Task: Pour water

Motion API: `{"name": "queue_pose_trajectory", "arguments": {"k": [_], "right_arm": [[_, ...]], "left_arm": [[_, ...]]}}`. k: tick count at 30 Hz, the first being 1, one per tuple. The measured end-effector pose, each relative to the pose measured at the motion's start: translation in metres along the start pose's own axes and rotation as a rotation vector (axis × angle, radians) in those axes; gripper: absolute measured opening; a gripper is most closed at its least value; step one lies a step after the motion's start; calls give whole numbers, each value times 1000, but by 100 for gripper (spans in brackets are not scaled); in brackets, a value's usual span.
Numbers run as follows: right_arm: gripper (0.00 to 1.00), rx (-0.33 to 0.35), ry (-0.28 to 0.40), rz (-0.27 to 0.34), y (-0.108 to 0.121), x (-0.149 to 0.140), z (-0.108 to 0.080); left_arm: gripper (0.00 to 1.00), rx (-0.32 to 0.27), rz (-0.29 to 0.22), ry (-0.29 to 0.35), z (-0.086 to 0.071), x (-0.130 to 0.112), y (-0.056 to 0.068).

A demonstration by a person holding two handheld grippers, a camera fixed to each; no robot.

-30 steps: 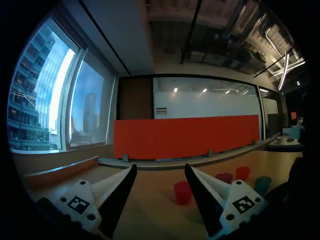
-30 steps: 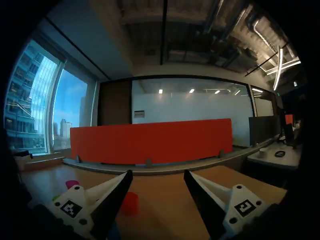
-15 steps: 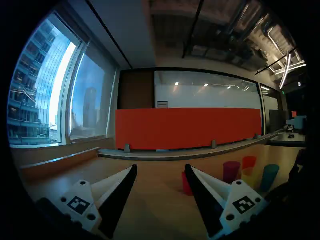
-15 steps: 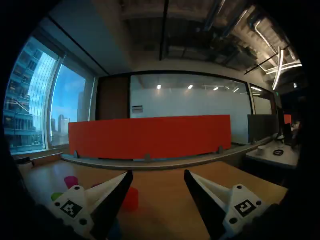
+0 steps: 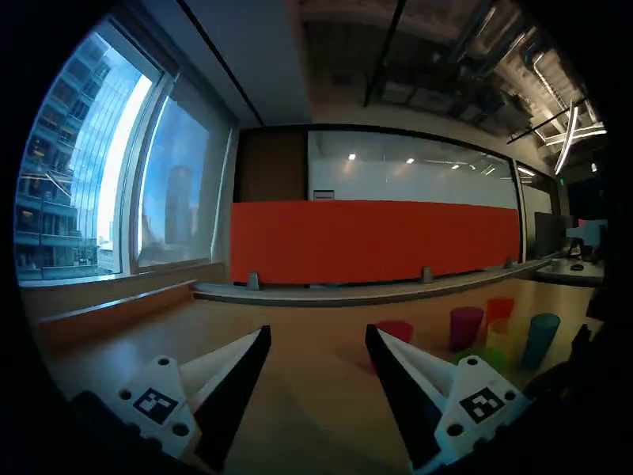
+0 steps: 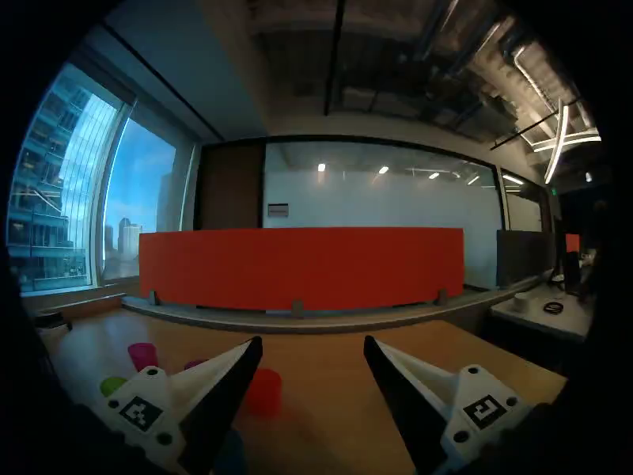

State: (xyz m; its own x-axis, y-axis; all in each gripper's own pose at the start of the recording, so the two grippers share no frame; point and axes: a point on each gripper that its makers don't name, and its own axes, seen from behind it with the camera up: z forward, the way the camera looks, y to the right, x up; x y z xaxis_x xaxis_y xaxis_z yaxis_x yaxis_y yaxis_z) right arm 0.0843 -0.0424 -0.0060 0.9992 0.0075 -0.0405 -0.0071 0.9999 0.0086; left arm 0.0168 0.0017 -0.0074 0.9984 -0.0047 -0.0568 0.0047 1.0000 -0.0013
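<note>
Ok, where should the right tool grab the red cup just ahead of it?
I'd take the red cup by its side wall near mid-height, coming level from the near side. It stands upright, with bare table to its right; the open right tool sits slightly right of it.

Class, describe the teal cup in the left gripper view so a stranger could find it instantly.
Find the long orange partition behind the wooden table, then look down to the coloured cups at the view's right. The teal cup stands upright at the group's far right, beside the yellow cup, the only blue-green one.
</note>
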Motion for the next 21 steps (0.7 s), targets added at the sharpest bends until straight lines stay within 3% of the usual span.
{"name": "queue_pose_trajectory", "arguments": {"k": [21], "right_arm": [[99,3,-3,5,2,-2,1]], "left_arm": [[88,-13,-1,-55,8,-17,2]]}}
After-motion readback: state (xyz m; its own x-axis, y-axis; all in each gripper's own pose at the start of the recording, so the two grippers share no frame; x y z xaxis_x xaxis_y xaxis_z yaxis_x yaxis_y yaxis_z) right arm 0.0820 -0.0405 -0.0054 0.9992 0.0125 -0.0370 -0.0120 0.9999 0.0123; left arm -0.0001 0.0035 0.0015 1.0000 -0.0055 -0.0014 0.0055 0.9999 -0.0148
